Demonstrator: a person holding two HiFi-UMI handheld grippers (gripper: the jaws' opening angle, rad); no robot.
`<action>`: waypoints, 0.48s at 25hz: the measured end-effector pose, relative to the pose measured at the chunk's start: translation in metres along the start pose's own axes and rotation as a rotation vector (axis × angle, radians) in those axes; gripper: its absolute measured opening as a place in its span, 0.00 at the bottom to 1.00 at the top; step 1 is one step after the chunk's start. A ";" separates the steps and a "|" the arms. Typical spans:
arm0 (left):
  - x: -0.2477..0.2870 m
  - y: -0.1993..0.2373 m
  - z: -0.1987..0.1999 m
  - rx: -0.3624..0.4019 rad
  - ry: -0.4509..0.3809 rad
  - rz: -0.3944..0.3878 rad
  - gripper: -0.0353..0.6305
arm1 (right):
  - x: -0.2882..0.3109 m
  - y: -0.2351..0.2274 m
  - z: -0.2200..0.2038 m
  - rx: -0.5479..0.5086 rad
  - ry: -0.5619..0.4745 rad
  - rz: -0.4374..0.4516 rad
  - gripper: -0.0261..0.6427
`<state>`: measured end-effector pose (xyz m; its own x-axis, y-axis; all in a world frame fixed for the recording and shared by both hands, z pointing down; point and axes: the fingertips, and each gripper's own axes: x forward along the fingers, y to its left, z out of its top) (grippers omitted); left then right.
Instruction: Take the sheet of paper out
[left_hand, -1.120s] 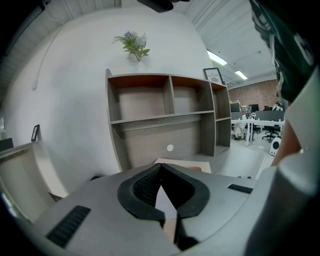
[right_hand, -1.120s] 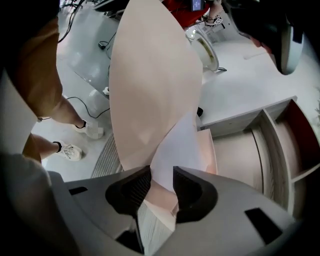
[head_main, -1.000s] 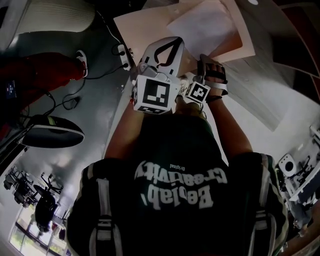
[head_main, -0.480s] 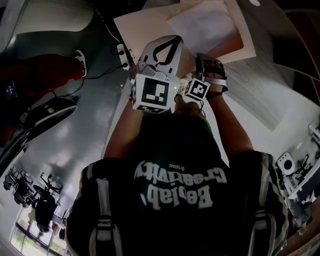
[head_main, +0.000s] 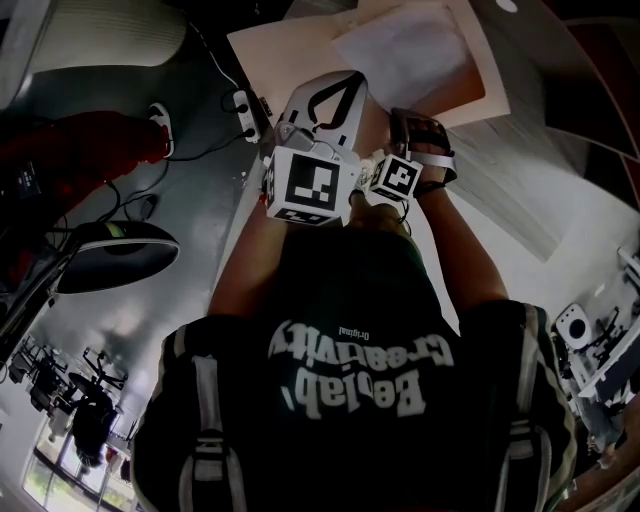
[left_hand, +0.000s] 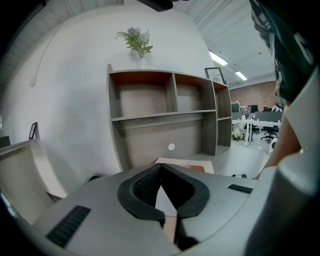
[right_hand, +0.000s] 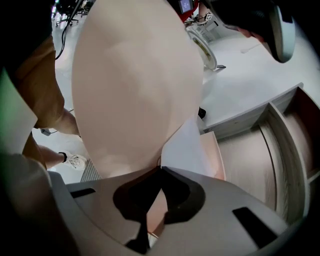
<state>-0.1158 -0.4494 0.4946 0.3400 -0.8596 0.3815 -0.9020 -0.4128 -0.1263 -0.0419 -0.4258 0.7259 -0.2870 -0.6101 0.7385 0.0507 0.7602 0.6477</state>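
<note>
A pale pink folder (head_main: 290, 50) lies on the wooden table with a white sheet of paper (head_main: 410, 45) on it. In the right gripper view my right gripper (right_hand: 160, 167) is shut on the edge of the folder's pink cover (right_hand: 135, 90). The cover rises large and curved in front of the camera. The white sheet (right_hand: 187, 145) shows beneath it. My left gripper (left_hand: 161, 165) is shut beside the right one, with its tips touching. Below its tips I see a strip of white and pink. Whether it pinches the folder I cannot tell. In the head view both marker cubes sit close together.
A shelf unit (left_hand: 165, 115) with a vase of flowers (left_hand: 136, 42) on top stands beyond the table. A power strip and cables (head_main: 245, 105) lie on the floor to the left. Bare wooden tabletop (head_main: 520, 190) extends to the right.
My right hand has edged a little toward the folder. The left gripper has kept still. A dark object on the floor at the left has shifted.
</note>
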 end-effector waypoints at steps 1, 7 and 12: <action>0.001 -0.001 0.001 0.001 0.001 0.000 0.08 | -0.002 -0.001 0.000 0.009 -0.007 -0.001 0.09; 0.001 -0.010 0.016 0.016 -0.003 -0.001 0.08 | -0.024 -0.015 -0.003 0.074 -0.051 -0.012 0.09; 0.003 -0.017 0.019 0.028 -0.006 -0.003 0.08 | -0.040 -0.036 0.005 0.149 -0.104 -0.029 0.09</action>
<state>-0.0946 -0.4506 0.4807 0.3448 -0.8599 0.3764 -0.8930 -0.4240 -0.1507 -0.0371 -0.4272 0.6722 -0.3837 -0.6116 0.6919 -0.0988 0.7721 0.6277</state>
